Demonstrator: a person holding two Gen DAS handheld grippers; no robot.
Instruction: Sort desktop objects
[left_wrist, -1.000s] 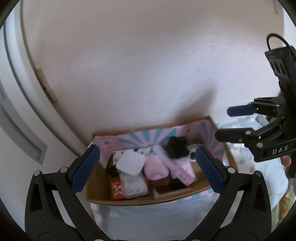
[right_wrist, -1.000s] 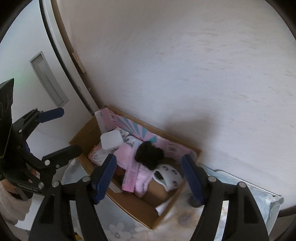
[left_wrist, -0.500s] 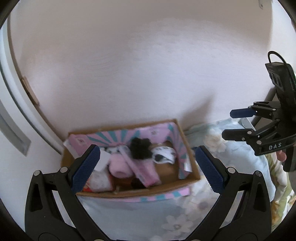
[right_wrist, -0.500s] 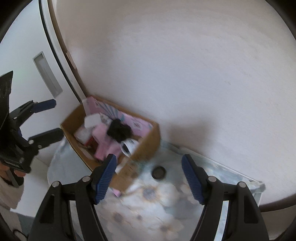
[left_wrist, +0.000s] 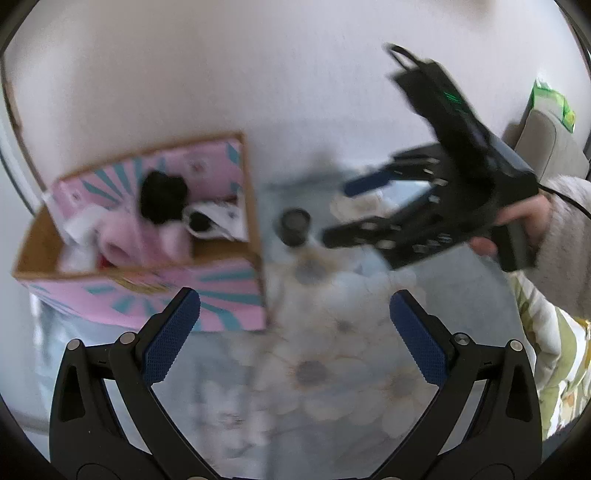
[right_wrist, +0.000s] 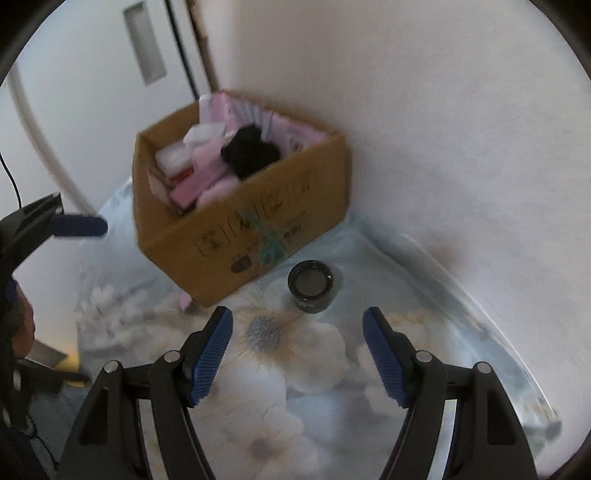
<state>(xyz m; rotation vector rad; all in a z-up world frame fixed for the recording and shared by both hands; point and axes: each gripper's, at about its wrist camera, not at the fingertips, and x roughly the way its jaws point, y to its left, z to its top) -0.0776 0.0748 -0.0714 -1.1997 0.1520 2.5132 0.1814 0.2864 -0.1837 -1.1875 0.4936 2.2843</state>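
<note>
1. Left wrist view: my left gripper (left_wrist: 293, 314) has its two blue pads spread wide, and nothing is between them.
2. Below it lies a cloth with big pale flowers (left_wrist: 325, 373). The picture is blurry here.
3. Ahead of my left gripper and off to its left side sits a cardboard box (left_wrist: 221, 291) with pink and teal stripes. It stands against the white wall (left_wrist: 258, 74).
4. Inside the box I see a black fluffy thing (left_wrist: 162, 197), pink soft things (left_wrist: 122, 240) and a white thing with black spots (left_wrist: 212, 221).
5. A small black jar (left_wrist: 294, 225) stands on the cloth just beside the box, straight ahead of my left gripper.
6. My right gripper (left_wrist: 338, 210) is ahead on the right, near the jar but not touching it. My hand (left_wrist: 517, 221) holds its handle.
7. Right wrist view: my right gripper (right_wrist: 297, 332) is spread apart too, with nothing in it.
8. The black jar (right_wrist: 310, 286) stands upright just ahead of it, between the lines of the two pads, apart from them.
9. The box (right_wrist: 258, 229) is ahead and a bit left, close to the jar.
10. A white door (right_wrist: 92, 92) is far off to the left.
</note>
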